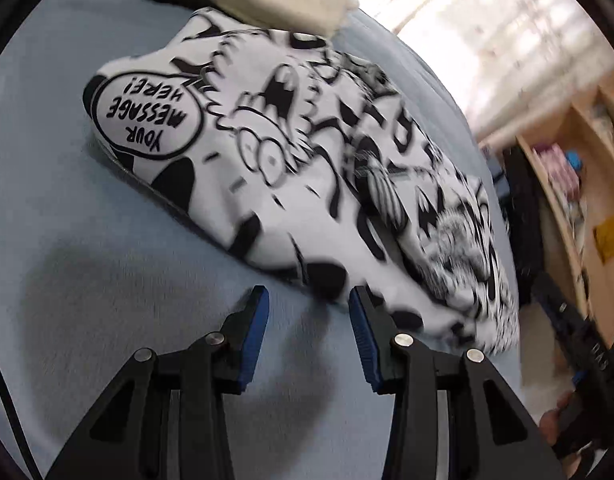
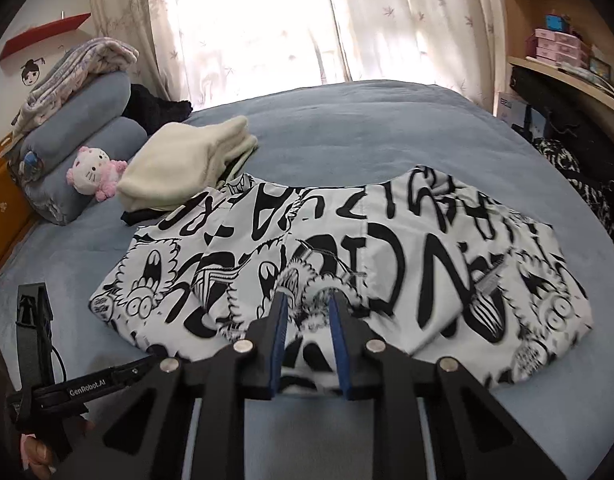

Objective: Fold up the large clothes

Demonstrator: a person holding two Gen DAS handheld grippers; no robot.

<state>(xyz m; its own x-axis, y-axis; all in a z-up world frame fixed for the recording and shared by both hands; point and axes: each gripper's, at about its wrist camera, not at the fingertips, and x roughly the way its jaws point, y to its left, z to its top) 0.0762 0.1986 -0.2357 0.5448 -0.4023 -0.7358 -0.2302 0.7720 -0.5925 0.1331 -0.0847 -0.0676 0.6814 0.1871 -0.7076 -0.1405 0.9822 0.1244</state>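
Two tools are in play, and we take the printed garment (image 2: 347,256) as our landmark. We find the right tool (image 2: 307,300) over the garment's near hem, jaws narrowly parted with a raised fold of cloth between them; whether the blue pads actually press on it we cannot tell. The left tool (image 1: 309,300) stands spread at the garment's near edge, over the blue bed cover (image 1: 107,300), gripping nothing.

The garment lies part-folded in the middle of the bed, its far left corner tucked under a cream folded item (image 2: 187,164).

We judge three risks:
- Uneven purchase: a lift on one tool alone would drag the hem askew.
- A shallow pinch may take only the top layer and undo the fold.
- Pulling may disturb the cream item.
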